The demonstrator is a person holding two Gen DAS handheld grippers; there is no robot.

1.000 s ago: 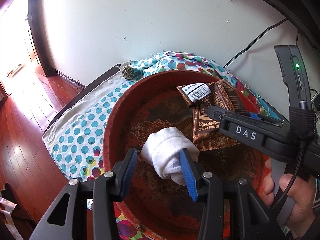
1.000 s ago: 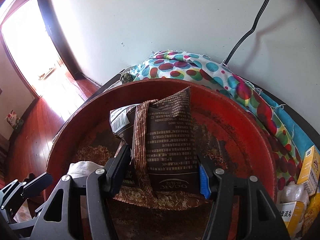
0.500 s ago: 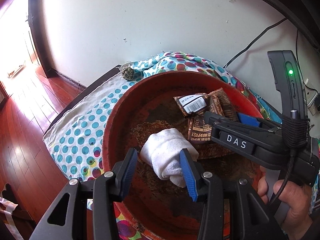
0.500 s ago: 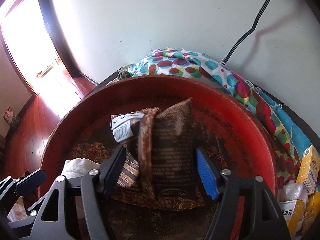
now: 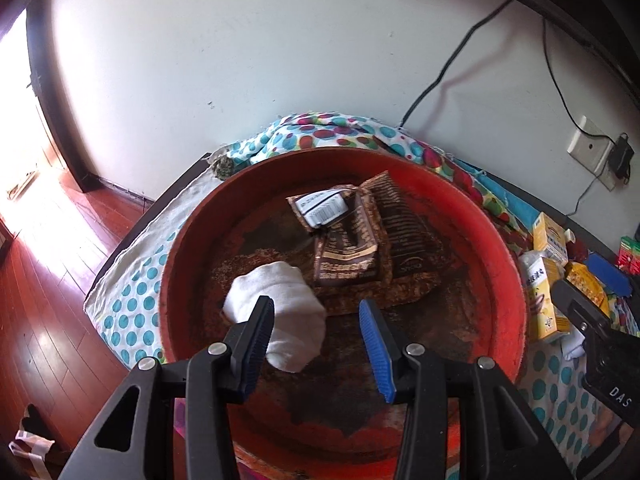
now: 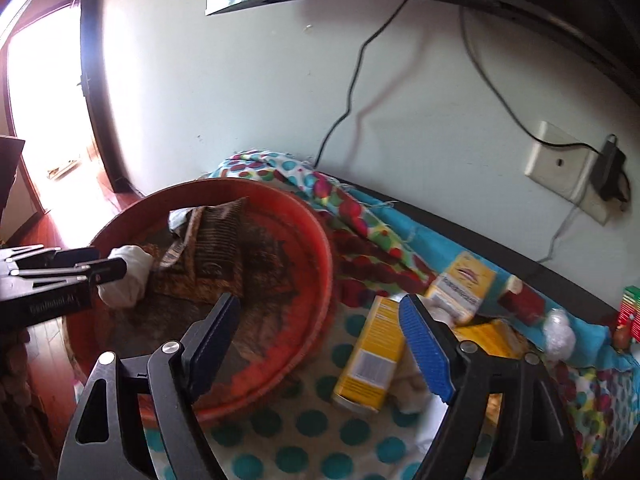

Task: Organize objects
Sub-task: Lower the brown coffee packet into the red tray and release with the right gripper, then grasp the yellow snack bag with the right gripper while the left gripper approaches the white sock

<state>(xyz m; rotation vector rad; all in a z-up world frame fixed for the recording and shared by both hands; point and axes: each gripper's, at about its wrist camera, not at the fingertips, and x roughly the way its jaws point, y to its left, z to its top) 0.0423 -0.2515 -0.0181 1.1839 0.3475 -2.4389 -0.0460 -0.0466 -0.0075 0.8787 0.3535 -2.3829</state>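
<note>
A red bowl on the dotted cloth holds brown sachets and a rolled white cloth. My left gripper hovers open over the bowl. The white cloth lies by its left finger and is not gripped. My right gripper is over the bowl's right rim with its jaws opening and nothing between them. Yellow boxes lie just beyond its blue finger.
More yellow boxes and a red-green pack crowd the table to the right of the bowl. A wall socket with an adapter and cables sits behind. The table edge and wooden floor are to the left.
The right gripper let go of the brown sachet, opened and swung right, out of the bowl towards the yellow boxes. The left gripper shifted, so the white cloth is no longer between its fingers.
</note>
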